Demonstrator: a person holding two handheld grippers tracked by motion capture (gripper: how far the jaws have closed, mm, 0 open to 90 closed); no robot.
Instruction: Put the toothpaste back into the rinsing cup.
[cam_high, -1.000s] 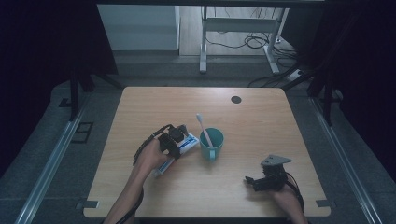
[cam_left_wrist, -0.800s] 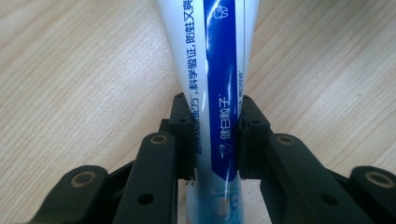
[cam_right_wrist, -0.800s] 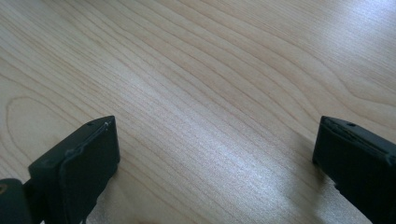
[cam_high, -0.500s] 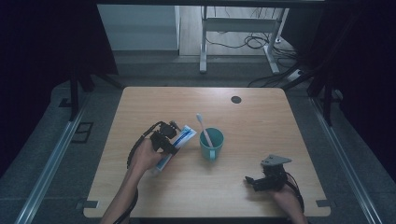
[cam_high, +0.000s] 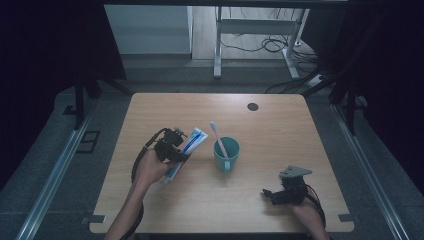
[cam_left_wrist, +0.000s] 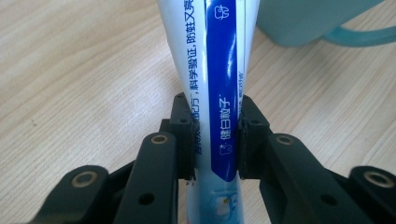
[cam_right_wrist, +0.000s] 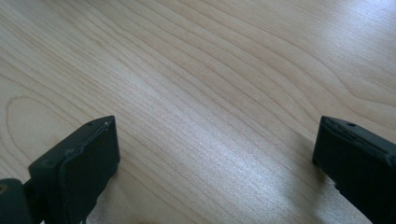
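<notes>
White-and-blue toothpaste tube (cam_left_wrist: 212, 88) clamped in L claw (cam_left_wrist: 215, 135), pads pressing both sides of its lower body; blue print faces cam. In high view tube (cam_high: 187, 150) is held tilted, cap end toward 1 o'clock, crimped end toward 7, over table (cam_high: 165, 110) at its left-centre. L claw (cam_high: 172, 148) w/ hand behind it at 7 o'clock. Teal cup (cam_high: 226, 154) just beside tube's cap end, at 3 o'clock from it, upright, handle toward near edge; white toothbrush (cam_high: 218, 137) stands in it, head up, leaning to 11. Tube & cup apart. R claw (cam_high: 272, 196) well away near table's 5 o'clock corner, jaws spread wide, nothing between, bare wood under (cam_right_wrist: 210, 116).
</notes>
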